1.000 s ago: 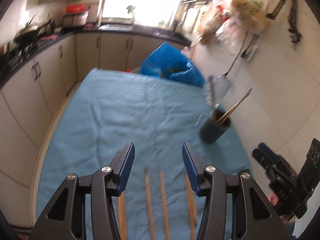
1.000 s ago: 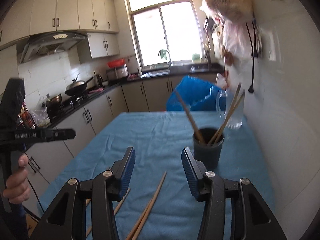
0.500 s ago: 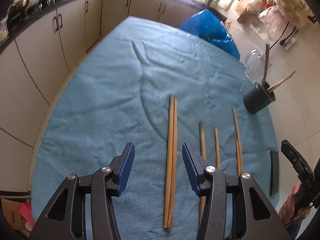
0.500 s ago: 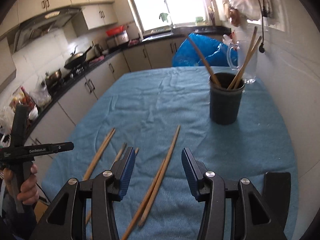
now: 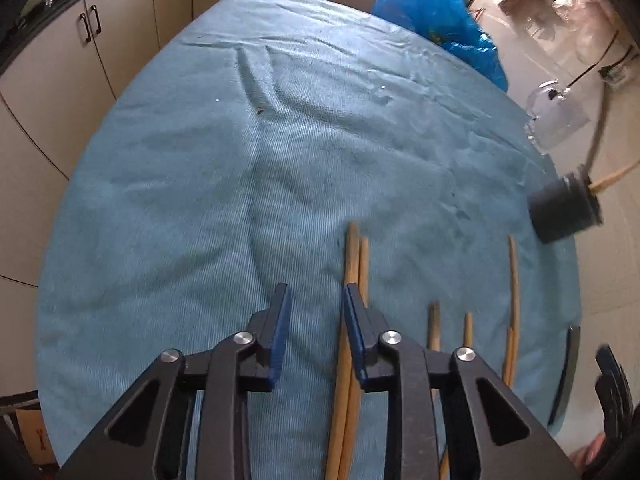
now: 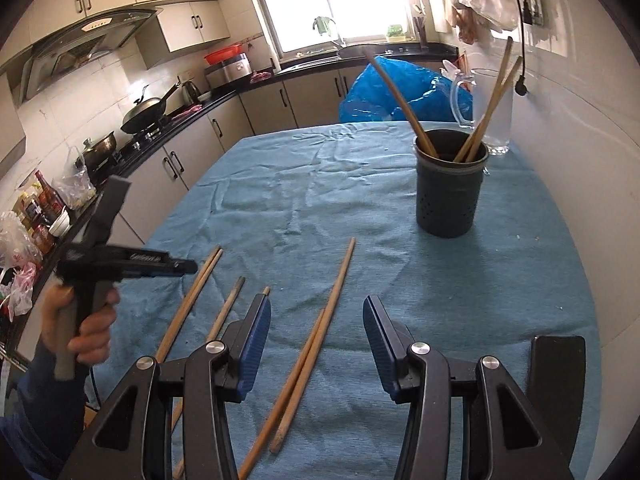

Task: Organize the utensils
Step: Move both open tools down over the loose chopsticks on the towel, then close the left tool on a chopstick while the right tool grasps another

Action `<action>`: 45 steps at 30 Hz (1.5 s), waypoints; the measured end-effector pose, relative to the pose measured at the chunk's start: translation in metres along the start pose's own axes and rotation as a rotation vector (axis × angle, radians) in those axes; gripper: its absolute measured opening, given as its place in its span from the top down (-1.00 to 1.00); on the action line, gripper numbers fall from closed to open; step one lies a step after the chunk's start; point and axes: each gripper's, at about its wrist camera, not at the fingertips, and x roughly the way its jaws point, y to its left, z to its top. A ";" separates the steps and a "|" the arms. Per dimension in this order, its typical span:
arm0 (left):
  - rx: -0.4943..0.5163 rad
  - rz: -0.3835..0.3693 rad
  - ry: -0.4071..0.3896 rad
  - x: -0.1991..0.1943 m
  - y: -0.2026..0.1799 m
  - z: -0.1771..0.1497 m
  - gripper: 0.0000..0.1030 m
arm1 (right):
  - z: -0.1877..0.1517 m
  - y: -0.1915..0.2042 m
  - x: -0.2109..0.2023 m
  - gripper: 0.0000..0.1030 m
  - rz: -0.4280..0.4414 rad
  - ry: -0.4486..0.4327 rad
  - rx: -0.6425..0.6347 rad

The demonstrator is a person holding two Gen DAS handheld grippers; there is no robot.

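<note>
Several wooden chopsticks lie loose on the blue cloth. A pair of chopsticks (image 5: 354, 264) lies just right of my left gripper (image 5: 315, 300), passing under its right finger; the jaws stand partly open and empty. More chopsticks (image 5: 513, 280) lie further right. My right gripper (image 6: 316, 312) is open and empty above another pair of chopsticks (image 6: 320, 328). The dark utensil holder (image 6: 450, 192) stands at the far right with three chopsticks in it; it also shows in the left wrist view (image 5: 562, 210). The left gripper also shows in the right wrist view (image 6: 188, 268).
A glass jug (image 6: 490, 108) stands behind the holder by the white wall. A blue plastic bag (image 6: 400, 88) sits at the table's far end. A flat black object (image 6: 558, 364) lies at the near right edge. Kitchen cabinets (image 5: 88, 40) run along the left.
The left gripper has dropped lower toward the cloth and its jaws have narrowed. The right gripper has moved slightly nearer the chopsticks; the left hand has come closer in its view.
</note>
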 end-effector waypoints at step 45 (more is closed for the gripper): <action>0.098 0.112 -0.030 0.004 -0.010 0.001 0.77 | 0.062 -0.019 0.164 0.13 -0.160 0.375 0.135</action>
